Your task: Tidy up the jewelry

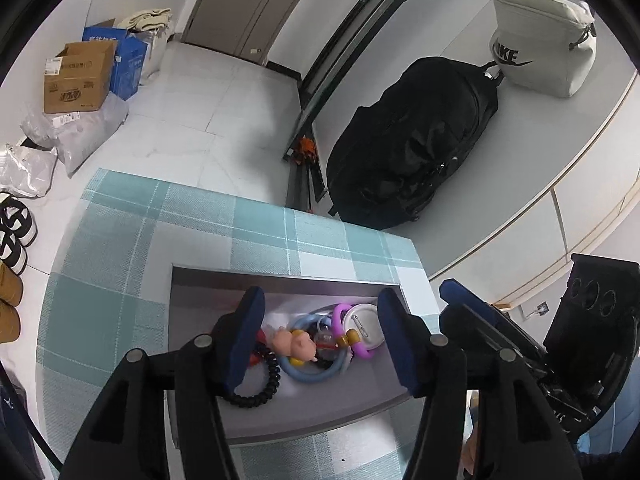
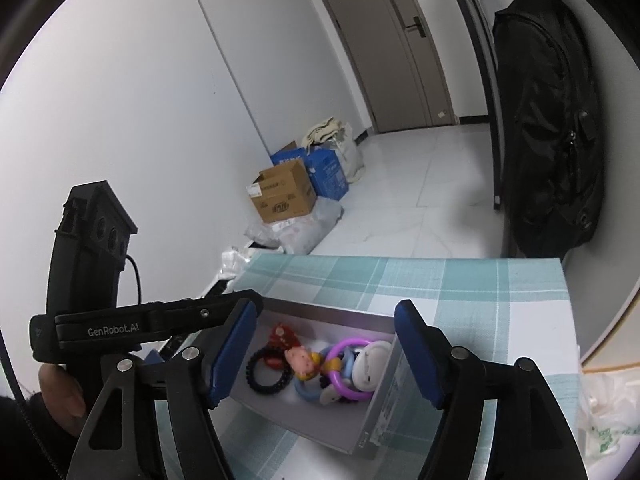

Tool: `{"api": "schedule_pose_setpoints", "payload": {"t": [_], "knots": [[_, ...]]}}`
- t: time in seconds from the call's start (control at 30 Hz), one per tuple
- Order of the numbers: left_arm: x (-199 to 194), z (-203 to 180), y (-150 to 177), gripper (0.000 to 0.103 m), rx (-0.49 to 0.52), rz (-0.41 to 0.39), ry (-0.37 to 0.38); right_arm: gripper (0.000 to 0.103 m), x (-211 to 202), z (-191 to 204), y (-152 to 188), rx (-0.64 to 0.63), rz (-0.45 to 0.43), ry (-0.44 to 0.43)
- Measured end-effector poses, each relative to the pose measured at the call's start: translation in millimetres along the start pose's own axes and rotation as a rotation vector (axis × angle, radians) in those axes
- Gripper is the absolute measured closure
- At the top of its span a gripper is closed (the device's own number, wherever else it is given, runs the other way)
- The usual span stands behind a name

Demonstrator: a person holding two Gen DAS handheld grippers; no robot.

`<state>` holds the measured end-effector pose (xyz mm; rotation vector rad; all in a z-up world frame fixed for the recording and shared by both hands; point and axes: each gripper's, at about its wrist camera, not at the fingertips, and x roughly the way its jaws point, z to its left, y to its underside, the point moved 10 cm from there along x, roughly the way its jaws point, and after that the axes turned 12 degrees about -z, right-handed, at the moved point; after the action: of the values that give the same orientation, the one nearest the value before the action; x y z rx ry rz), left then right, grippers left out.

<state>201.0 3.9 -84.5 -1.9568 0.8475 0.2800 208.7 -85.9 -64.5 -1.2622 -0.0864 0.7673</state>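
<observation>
A grey open box (image 1: 280,277) (image 2: 385,408) sits on a table with a teal plaid cloth (image 1: 120,280). Inside lie a black coil hair tie (image 1: 273,385) (image 2: 266,374), a pink pig figure (image 1: 298,344) (image 2: 300,362), a blue ring (image 1: 316,377), a purple ring (image 1: 340,315) (image 2: 352,344), a white round badge (image 1: 369,320) (image 2: 372,364) and a red piece (image 2: 282,334). My left gripper (image 1: 320,292) hovers over the box, open, nothing between its pads. My right gripper (image 2: 326,305) is also open above the box and holds nothing.
A black backpack (image 1: 416,140) (image 2: 552,120) hangs beyond the table's far edge, with a white Nike bag (image 1: 536,40) beside it. Cardboard boxes (image 1: 76,80) (image 2: 284,196) and plastic bags lie on the tiled floor. Shoes (image 1: 12,232) stand at the left.
</observation>
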Motion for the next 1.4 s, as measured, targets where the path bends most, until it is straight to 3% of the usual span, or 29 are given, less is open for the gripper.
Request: {"api": "schedule_pose_setpoints", "payload": {"t": [0.2, 0.43, 0.77, 0.9, 1.13, 1.4], "knots": [[-3, 9, 0, 0.049, -0.005, -0.020, -0.046, 0.027, -1, 1, 0, -0.008, -0.002, 0.004], [-20, 20, -9, 0.049, 0.046, -0.103, -0.182, 0.018, -3, 5, 3, -0.034, -0.003, 0.009], [-49, 24, -13, 0.044, 0.140, -0.219, -0.320, 0.007, -16, 14, 11, -0.090, -0.020, 0.042], [-60, 30, -6, 0.039, 0.134, -0.231, -0.359, 0.005, -24, 14, 16, -0.093, -0.028, 0.057], [-79, 21, -2, 0.026, 0.169, -0.278, -0.390, 0.001, -43, 21, 18, -0.100, -0.067, 0.067], [-94, 4, 5, 0.025, 0.235, -0.318, -0.410, 0.000, -64, 39, 21, -0.159, -0.116, 0.079]]}}
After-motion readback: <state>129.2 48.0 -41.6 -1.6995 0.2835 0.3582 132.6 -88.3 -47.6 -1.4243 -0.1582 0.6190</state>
